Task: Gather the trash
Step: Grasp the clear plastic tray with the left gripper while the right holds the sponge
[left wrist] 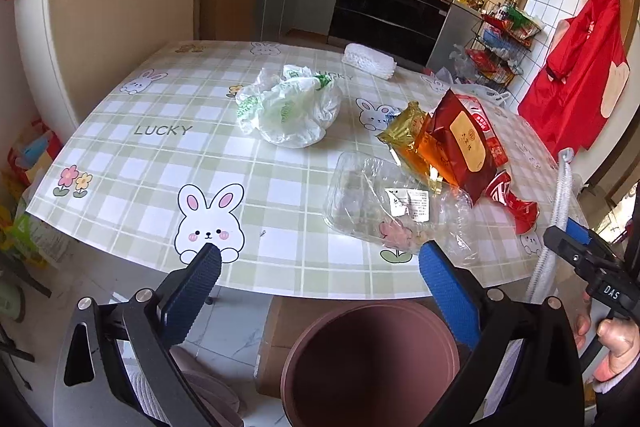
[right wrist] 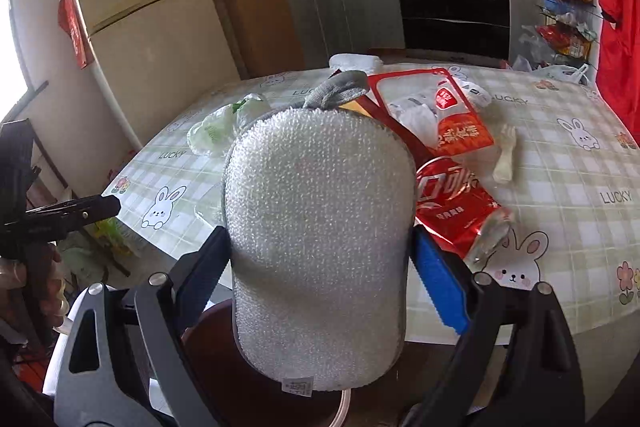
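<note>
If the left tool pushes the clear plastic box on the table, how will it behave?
The clear plastic box looks thin, empty and crumpled, so it probably slides easily on the glossy tablecloth and buckles if squeezed. It may nudge the gold wrapper touching it.

Counted items, both wrist views. Grippers: two, the left gripper [left wrist: 320, 259] and the right gripper [right wrist: 320, 259]. Scrubbing pads: one grey-white scrubbing pad [right wrist: 320, 227]. Tables: one table [left wrist: 160, 163] under a checked cloth. Bins: one brown bin [left wrist: 372, 367]. Thin white-and-green plastic bags: one plastic bag [left wrist: 290, 105]. Clear plastic containers: one clear container [left wrist: 384, 207]. Foil snack wrappers in the left view: one gold wrapper [left wrist: 404, 129], one orange-and-maroon packet [left wrist: 460, 151]. Red cola labels: one cola label [right wrist: 452, 203]. Red-and-clear pouches: one pouch [right wrist: 436, 111]. White plastic spoons: one spoon [right wrist: 505, 157]. Rolled white cloths: one rolled cloth [left wrist: 370, 61]. Refrigerators: one refrigerator [right wrist: 152, 15].
</note>
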Action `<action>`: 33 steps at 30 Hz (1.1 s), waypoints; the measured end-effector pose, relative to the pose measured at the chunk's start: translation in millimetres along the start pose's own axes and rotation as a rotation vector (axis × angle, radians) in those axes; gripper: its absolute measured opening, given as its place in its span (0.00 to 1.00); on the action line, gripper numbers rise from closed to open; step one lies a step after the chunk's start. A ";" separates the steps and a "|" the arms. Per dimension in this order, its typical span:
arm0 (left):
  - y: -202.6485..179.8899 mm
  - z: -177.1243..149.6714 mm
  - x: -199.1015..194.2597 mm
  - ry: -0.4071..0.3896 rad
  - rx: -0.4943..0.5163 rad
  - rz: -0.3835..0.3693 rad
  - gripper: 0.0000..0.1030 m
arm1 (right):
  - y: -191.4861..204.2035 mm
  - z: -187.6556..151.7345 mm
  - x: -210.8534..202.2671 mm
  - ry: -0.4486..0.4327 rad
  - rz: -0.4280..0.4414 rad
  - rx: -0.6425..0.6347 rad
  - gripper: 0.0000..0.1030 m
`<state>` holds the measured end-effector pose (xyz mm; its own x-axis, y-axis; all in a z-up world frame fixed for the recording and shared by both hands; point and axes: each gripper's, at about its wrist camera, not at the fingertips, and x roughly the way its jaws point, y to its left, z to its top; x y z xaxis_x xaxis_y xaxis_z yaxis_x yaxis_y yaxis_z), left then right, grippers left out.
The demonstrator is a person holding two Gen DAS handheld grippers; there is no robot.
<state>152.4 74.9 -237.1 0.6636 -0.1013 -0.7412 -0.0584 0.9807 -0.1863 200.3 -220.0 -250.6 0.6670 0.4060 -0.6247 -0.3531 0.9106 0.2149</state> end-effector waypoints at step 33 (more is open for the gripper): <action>19.1 25.5 116.6 0.195 -0.167 -0.092 0.68 | 0.5 -12.5 -17.6 -0.022 -0.008 0.002 0.86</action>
<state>247.7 86.1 -310.6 0.5165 -0.2351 -0.8234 -0.1377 0.9263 -0.3509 180.2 -227.6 -248.9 0.6840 0.4001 -0.6100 -0.3462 0.9140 0.2113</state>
